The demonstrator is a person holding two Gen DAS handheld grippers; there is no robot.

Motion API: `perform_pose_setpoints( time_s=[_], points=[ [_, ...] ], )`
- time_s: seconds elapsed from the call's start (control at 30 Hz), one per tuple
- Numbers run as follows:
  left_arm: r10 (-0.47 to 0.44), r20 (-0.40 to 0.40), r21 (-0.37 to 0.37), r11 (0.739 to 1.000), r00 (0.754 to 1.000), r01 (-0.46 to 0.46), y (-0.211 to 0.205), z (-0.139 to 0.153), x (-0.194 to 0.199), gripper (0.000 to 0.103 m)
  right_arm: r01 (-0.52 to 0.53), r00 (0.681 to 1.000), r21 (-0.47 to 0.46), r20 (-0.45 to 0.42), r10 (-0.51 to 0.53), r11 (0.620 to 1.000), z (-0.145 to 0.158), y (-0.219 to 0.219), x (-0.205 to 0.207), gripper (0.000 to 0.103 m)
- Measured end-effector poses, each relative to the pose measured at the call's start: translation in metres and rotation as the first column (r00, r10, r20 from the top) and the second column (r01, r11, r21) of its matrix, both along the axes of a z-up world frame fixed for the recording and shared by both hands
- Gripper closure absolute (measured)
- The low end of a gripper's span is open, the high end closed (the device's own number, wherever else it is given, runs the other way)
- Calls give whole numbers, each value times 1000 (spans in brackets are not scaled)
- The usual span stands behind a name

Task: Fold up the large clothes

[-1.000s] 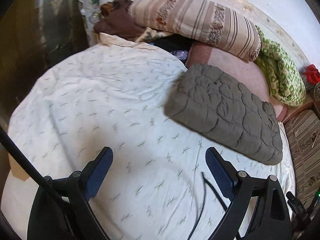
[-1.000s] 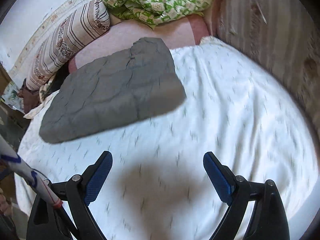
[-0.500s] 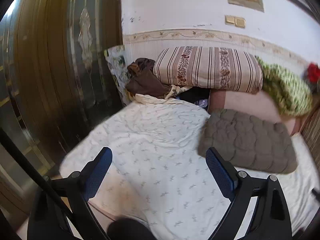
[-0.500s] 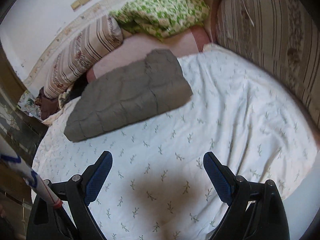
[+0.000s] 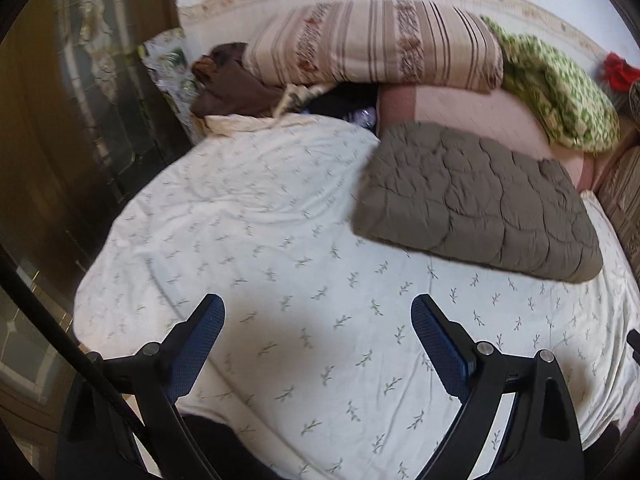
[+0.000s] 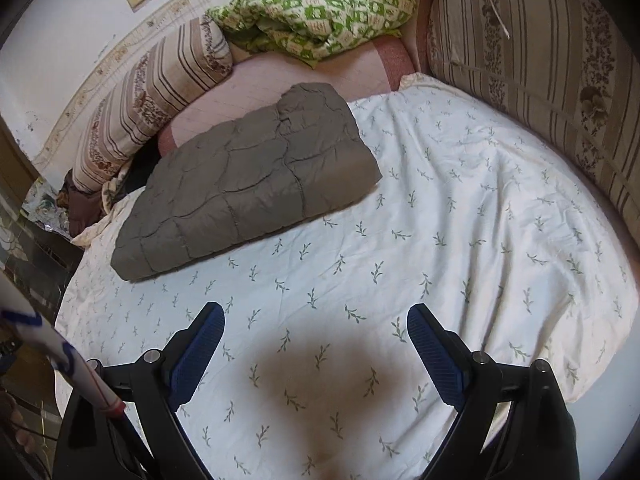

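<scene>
A grey-brown quilted garment (image 5: 476, 204) lies folded into a thick rectangle on the white leaf-print sheet (image 5: 280, 264), toward the far side of the bed. It also shows in the right wrist view (image 6: 248, 184). My left gripper (image 5: 318, 320) is open and empty, held above the sheet well short of the garment. My right gripper (image 6: 316, 328) is open and empty too, above the sheet (image 6: 460, 240) in front of the garment.
A striped bolster (image 5: 376, 48), a green patterned blanket (image 5: 560, 96) and brown clothes (image 5: 232, 88) lie along the far wall. A striped cushion (image 6: 540, 60) lines the right side. A dark wooden cabinet (image 5: 80, 120) stands left of the bed.
Both grippers have pulled back and up from the bed and stay open. The left view swung up toward the wall, then tilted back down. The folded garment has not moved.
</scene>
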State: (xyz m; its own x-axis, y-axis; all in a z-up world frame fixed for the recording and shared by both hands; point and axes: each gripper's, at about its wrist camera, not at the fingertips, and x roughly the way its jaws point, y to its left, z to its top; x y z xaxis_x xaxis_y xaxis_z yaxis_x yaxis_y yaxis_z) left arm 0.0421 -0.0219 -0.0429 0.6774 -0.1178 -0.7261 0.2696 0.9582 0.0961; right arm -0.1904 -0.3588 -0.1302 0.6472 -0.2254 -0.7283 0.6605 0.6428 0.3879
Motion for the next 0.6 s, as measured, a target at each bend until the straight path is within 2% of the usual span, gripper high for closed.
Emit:
perform_pose_setpoints(
  time_s=[0.47, 0.6],
  points=[
    [-60, -74, 55, 996, 995, 64, -60, -44, 61, 9, -21, 999, 57, -41, 23, 998, -34, -34, 76, 8],
    [-79, -91, 37, 996, 993, 82, -68, -59, 82, 9, -2, 999, 89, -45, 6, 996, -46, -50, 91, 8]
  ],
)
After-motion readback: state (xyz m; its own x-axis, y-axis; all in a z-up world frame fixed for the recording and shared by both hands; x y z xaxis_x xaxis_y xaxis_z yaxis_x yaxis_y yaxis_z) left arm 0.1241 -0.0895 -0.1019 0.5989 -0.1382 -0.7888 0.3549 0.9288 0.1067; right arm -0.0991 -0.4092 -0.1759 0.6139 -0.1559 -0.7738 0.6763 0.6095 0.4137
